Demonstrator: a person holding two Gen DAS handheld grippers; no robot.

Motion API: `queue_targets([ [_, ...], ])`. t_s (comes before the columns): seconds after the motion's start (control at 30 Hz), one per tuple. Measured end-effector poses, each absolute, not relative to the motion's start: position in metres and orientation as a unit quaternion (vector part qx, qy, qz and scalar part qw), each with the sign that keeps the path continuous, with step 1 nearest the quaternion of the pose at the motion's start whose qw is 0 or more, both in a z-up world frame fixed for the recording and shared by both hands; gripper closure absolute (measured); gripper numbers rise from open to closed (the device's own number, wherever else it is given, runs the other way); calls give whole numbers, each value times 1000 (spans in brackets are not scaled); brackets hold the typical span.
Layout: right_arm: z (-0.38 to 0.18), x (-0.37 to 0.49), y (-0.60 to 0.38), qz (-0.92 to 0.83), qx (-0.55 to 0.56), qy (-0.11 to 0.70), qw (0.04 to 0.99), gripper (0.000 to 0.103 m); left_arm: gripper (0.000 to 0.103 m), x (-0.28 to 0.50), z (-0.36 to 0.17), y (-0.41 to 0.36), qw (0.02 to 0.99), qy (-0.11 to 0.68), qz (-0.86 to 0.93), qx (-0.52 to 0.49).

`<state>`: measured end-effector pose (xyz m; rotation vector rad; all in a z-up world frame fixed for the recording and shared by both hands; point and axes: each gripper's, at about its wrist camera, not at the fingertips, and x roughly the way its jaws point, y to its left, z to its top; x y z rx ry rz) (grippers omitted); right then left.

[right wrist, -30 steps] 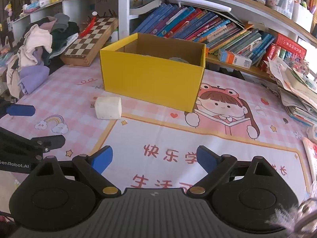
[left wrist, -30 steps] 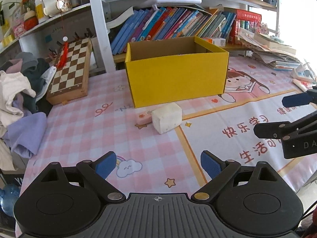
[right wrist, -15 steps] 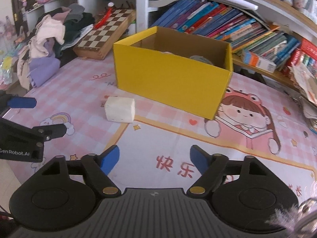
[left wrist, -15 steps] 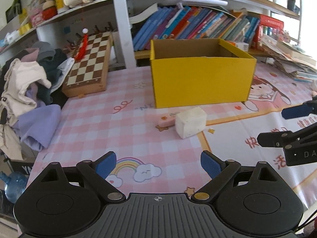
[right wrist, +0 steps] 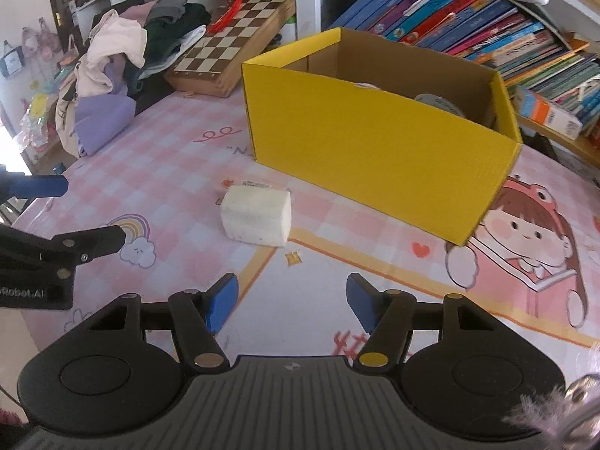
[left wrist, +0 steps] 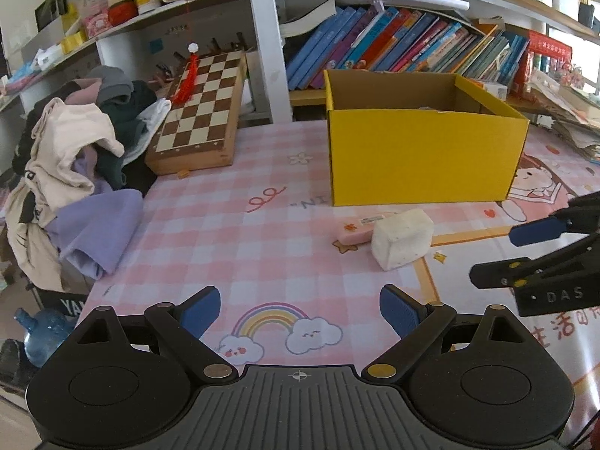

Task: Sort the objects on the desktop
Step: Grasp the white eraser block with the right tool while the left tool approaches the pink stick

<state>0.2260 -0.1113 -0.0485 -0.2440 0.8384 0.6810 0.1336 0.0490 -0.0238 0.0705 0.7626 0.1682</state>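
Both tools are spread and empty. Bring the right tool (right wrist: 290, 305) squarely over the white foam block (right wrist: 257, 217), pinching its short sides, clear of the pink eraser (left wrist: 358, 228) touching it, then lift toward the yellow box (right wrist: 378, 138).

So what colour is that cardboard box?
The box is yellow outside, brown inside; the left wrist view shows it best.
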Motion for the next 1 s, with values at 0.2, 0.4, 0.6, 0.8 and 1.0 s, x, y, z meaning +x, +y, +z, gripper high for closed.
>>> queue_targets([
  [0.2, -55, 242, -94, 339, -113, 401, 843, 41, 9, 140, -22, 51, 922, 372, 93, 45],
  [0.4, -60, 256, -76, 355, -116, 395, 839, 41, 9, 145, -23, 55, 918, 379, 107, 44],
  [0.6, -66, 268, -58, 371, -121, 389, 834, 41, 9, 150, -24, 56, 915, 385, 112, 44],
  [0.8, -71, 274, -48, 380, -128, 388, 830, 49, 9, 155, -24, 55, 914, 387, 113, 50],
  [1.0, -65, 276, -62, 375, -106, 388, 835, 57, 9, 162, -25, 53, 913, 390, 109, 51],
])
